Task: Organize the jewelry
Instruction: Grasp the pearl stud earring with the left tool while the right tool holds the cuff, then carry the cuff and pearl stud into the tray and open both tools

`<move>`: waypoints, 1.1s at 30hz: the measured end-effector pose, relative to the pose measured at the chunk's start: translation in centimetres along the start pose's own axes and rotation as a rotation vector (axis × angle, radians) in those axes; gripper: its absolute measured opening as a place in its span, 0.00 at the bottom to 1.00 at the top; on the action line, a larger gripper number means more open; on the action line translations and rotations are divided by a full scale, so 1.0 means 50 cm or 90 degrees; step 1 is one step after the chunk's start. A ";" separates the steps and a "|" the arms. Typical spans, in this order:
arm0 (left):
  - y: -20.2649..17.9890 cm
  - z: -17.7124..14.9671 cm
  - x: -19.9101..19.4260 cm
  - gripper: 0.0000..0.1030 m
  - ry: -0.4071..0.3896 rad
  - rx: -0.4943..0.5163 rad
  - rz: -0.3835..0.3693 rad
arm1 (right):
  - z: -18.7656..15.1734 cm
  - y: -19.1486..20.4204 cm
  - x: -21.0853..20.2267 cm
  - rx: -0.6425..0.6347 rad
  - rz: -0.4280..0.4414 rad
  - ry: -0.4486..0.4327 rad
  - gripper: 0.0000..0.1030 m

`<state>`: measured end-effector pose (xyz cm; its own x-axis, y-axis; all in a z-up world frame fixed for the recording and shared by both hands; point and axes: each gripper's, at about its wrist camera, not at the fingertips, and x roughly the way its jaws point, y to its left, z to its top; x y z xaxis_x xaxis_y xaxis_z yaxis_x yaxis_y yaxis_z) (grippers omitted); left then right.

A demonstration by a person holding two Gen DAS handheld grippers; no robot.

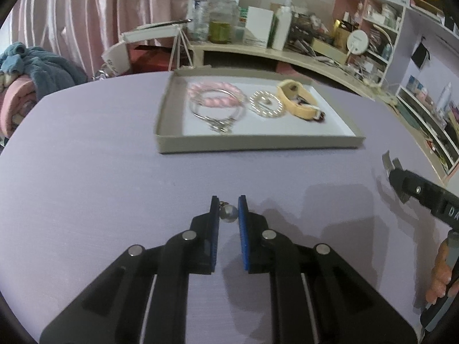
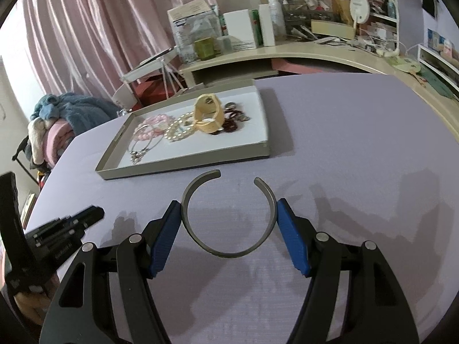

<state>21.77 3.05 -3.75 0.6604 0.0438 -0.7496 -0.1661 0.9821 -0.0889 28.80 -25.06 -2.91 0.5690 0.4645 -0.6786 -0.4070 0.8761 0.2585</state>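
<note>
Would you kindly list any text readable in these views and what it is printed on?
"DA": white letters on the right gripper's black body, cut by the frame edge.
Small white print on the left gripper: too blurred.
Labels on the shelf boxes: too blurred.

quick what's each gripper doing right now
Left gripper: shut on a small silver ball charm.
Right gripper: shut on the grey open cuff bracelet, pads against its outer sides.
</note>
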 end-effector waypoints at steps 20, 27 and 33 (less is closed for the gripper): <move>0.040 0.005 -0.031 0.13 -0.021 -0.018 -0.004 | -0.009 0.067 0.011 -0.050 0.014 0.014 0.67; 0.039 0.004 -0.032 0.13 -0.021 -0.018 -0.004 | -0.009 0.067 0.011 -0.050 0.014 0.014 0.67; 0.032 0.003 -0.033 0.13 -0.021 -0.016 -0.005 | -0.008 0.068 0.014 -0.053 0.011 0.013 0.67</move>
<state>20.52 4.57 -2.55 0.6854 0.0423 -0.7270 -0.1786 0.9776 -0.1115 27.53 -21.79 -2.75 0.5472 0.4762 -0.6883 -0.4757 0.8536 0.2125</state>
